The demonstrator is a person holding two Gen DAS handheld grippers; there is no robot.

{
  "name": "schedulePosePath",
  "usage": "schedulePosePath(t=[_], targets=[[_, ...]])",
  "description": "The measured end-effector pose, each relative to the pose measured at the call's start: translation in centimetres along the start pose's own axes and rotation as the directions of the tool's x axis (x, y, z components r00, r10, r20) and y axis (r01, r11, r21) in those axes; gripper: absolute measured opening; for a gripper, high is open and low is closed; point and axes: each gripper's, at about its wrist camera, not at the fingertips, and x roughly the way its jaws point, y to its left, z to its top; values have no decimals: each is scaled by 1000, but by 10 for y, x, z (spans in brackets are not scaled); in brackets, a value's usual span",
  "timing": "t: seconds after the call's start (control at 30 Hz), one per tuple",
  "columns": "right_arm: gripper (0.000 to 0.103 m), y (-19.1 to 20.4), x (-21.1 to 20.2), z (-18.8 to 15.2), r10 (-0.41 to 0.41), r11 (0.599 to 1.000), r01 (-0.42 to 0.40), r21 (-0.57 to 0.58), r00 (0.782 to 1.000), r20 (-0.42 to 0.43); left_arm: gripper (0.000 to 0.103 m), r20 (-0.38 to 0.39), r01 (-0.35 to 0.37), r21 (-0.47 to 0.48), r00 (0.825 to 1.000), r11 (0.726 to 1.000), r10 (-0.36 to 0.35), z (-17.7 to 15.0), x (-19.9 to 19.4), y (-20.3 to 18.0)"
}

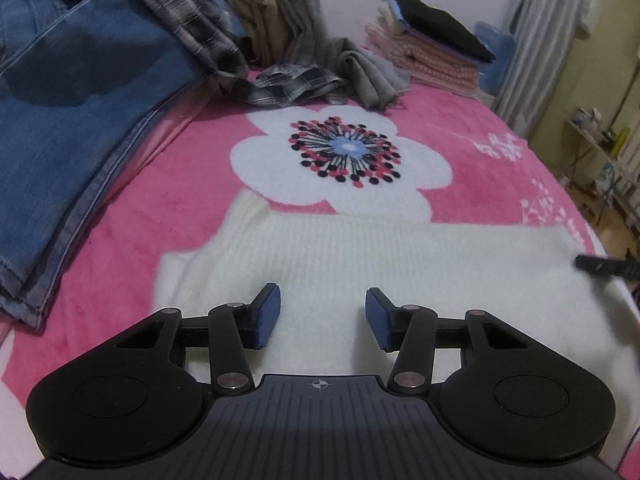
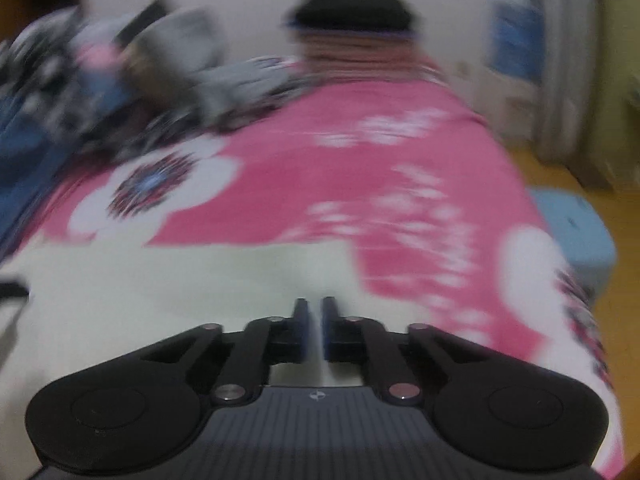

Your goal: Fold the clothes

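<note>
White knit garment [image 1: 380, 276]: ribbed, cream-white, spread flat across the near edge of the bed, one narrower part reaching toward the near left; far hem straight, just short of the large white flower print [image 1: 340, 160] on the pink blanket [image 1: 480, 184]. Seen again, blurred, in the right wrist view [image 2: 180, 292].

Left hand-held gripper [image 1: 323, 316]: wide open, blue pads [image 1: 269, 316] well apart, poised over the garment's middle; nothing between them; contact with the knit not discernible.

Right hand-held gripper [image 2: 315, 328]: nearly closed, only a thin pale strip between the pads; apparently pinching the garment's right portion, but view too smeared by motion blur to confirm a grip. Dark tip of it visible at the garment's right end in the left wrist view [image 1: 604, 266].

Along the left edge of the bed: folded blue jeans [image 1: 80, 132]. Far left corner: heap of plaid shirt [image 1: 288, 84], grey garments [image 1: 360, 72], khaki item [image 1: 256, 12]. Far edge, right of the heap: folded stack [image 1: 428, 48], pink checked pieces below, black piece on top.

Off the right edge: light-blue stool [image 2: 576, 236] on the floor.
</note>
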Motion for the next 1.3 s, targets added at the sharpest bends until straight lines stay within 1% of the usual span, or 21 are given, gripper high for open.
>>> schedulePosePath(t=[0.03, 0.13, 0.2, 0.3, 0.4, 0.47, 0.5, 0.53, 0.6, 0.63, 0.7, 0.73, 0.8, 0.9, 0.97, 1.03, 1.1, 1.17, 1.23, 1.27, 1.3], targets=[[0, -8, -4, 0, 3, 1000, -3, 27, 1000, 2, 51, 6, -3, 10, 1000, 1000, 3, -2, 2, -2], [0, 0, -17, 2, -38, 999, 38, -4, 999, 25, 53, 19, -6, 18, 1000, 1000, 6, -3, -10, -4], [2, 10, -30, 3, -19, 1000, 18, 6, 999, 43, 53, 28, -8, 24, 1000, 1000, 7, -4, -17, -6], [6, 37, -34, -2, 110, 994, -110, -20, 994, -12, 59, 42, -11, 31, 999, 999, 10, -5, -28, -8], [9, 78, -25, -19, 226, 968, -232, -91, 971, -78, 61, 55, -14, 39, 998, 999, 12, -6, -40, -10], [10, 101, -12, -28, 293, 948, -306, -90, 947, -133, 61, 15, -4, 50, 1000, 999, 4, -14, -47, -12], [10, 102, -9, -31, 293, 948, -307, -85, 945, -143, 61, -11, 1, 55, 1000, 998, 0, -19, -50, -12], [10, 99, -7, -33, 281, 952, -294, -81, 949, -146, 61, -45, 3, 65, 999, 998, 0, -24, -52, -12], [6, 94, -4, -37, 255, 960, -269, -75, 955, -154, 60, -77, -15, 85, 997, 996, 22, -36, -54, -12], [6, 83, -9, -37, 230, 969, -240, -55, 963, -142, 60, -69, -14, 96, 997, 995, 20, -41, -58, -11], [4, 47, -27, -37, 124, 992, -126, -9, 987, -106, 60, -47, -10, 111, 999, 994, 15, -48, -67, -7], [2, 28, -36, -38, 80, 997, -77, 26, 992, -96, 60, -39, -7, 109, 999, 994, 11, -50, -69, -6], [0, -8, -56, -43, 38, 990, -24, 141, 995, -93, 60, -24, 5, 92, 1000, 996, -3, -52, -72, -1], [1, -17, -88, -49, -23, 987, 36, 155, 996, -87, 60, -16, 17, 86, 1000, 996, -16, -51, -76, 0], [7, 7, -107, -53, 26, 995, -20, 93, 997, -70, 61, -11, 23, 100, 1000, 995, -22, -50, -82, -3], [11, 40, -116, -61, 118, 993, -116, 33, 991, -58, 61, -17, 27, 124, 1000, 992, -25, -53, -87, -7], [13, 71, -116, -75, 229, 973, -231, -17, 970, -79, 61, -36, 24, 133, 999, 991, -19, -58, -90, -9], [13, 94, -110, -88, 286, 954, -295, -62, 951, -120, 60, -52, 2, 144, 999, 990, 5, -66, -93, -11], [13, 97, -110, -99, 278, 953, -289, -91, 953, -119, 60, -47, -26, 158, 998, 987, 34, -74, -96, -11], [10, 89, -111, -103, 265, 958, -275, -80, 958, -113, 60, -42, -44, 161, 998, 986, 51, -77, -97, -10], [9, 72, -113, -106, 264, 963, -269, -31, 959, -107, 60, -42, -54, 162, 997, 985, 62, -78, -97, -9]])
